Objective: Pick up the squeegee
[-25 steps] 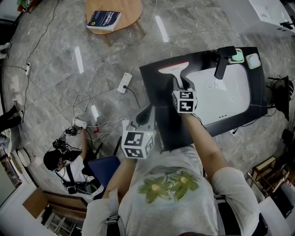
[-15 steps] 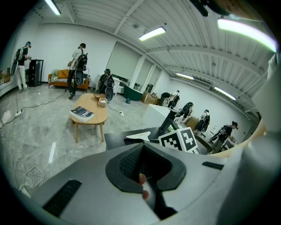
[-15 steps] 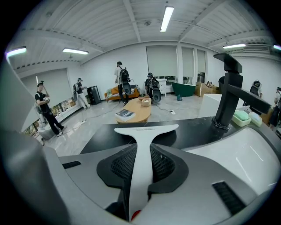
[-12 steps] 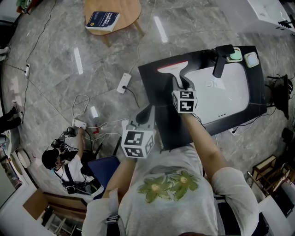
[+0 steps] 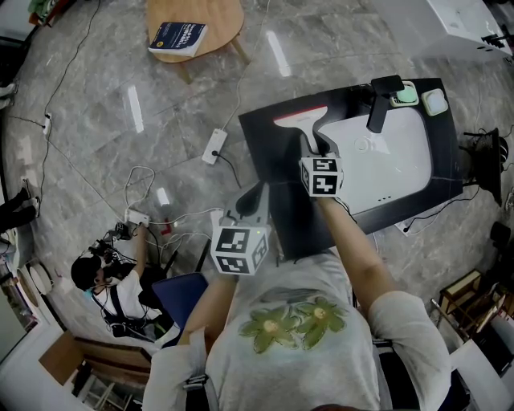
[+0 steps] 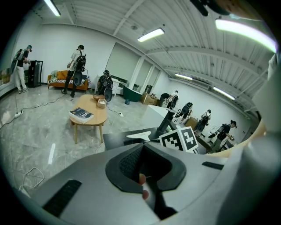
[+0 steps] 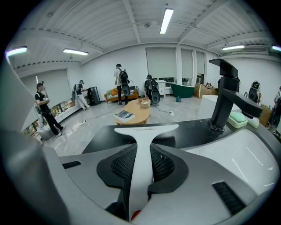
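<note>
A person's right hand-held gripper (image 7: pixel 144 163) clamps both pads on the pale handle of a white squeegee (image 7: pixel 145 130) at a black table (image 5: pixel 261 152) that carries a white sink basin (image 5: pixel 397 172). The squeegee sits just left of the basin, its handle running back into the jaws and its wide blade at the far end over the dark tabletop; whether the blade touches the surface cannot be told. A black faucet (image 5: pixel 379 103) stands at the basin's far rim, with a soap dish (image 5: pixel 405 95) just to its right. The left hand-held gripper (image 5: pixel 255 195) hangs well left of the basin, off the table's near-left corner, jaws drawn together on nothing. Further left of the basin, a white power strip (image 5: pixel 215 145) and loose cables lie on the grey stone floor (image 5: pixel 96 160), and a book (image 5: pixel 178 35) rests on a round wooden side table (image 5: pixel 225 20)
</note>
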{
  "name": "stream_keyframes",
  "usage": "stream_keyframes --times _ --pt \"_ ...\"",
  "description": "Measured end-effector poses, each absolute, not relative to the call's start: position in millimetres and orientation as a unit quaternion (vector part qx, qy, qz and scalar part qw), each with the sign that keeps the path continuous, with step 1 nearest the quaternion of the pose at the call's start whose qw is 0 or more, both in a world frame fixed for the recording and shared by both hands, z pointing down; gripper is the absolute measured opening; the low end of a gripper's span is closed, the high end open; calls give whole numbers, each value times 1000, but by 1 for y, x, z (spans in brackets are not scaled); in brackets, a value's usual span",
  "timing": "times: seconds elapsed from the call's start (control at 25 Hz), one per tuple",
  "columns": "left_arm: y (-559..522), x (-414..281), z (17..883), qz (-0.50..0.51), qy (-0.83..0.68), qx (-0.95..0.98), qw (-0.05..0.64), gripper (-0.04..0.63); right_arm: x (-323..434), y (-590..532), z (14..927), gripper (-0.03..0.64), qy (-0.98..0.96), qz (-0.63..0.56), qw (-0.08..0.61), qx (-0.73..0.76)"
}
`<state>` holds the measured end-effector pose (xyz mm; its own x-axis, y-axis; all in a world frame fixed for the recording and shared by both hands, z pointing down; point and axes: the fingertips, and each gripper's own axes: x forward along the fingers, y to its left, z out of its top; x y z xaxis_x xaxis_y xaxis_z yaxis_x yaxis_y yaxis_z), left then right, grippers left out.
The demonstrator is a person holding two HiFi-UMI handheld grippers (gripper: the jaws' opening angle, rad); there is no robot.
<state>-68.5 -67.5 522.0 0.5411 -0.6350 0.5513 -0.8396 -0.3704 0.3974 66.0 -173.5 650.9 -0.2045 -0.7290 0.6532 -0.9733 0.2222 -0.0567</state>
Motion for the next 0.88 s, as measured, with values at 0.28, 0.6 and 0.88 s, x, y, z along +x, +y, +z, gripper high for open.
stream_keyframes --times 0.28,0.6,0.88 --pt "-65 -66 518 153 -453 815 328 9 69 -172 646 95 -740 236 253 577" --pt "-58 -64 520 152 -452 816 328 9 67 -169 643 95 -743 233 249 576" --pt "-56 -61 518 151 -452 816 326 9 68 -165 640 95 -746 233 247 572"
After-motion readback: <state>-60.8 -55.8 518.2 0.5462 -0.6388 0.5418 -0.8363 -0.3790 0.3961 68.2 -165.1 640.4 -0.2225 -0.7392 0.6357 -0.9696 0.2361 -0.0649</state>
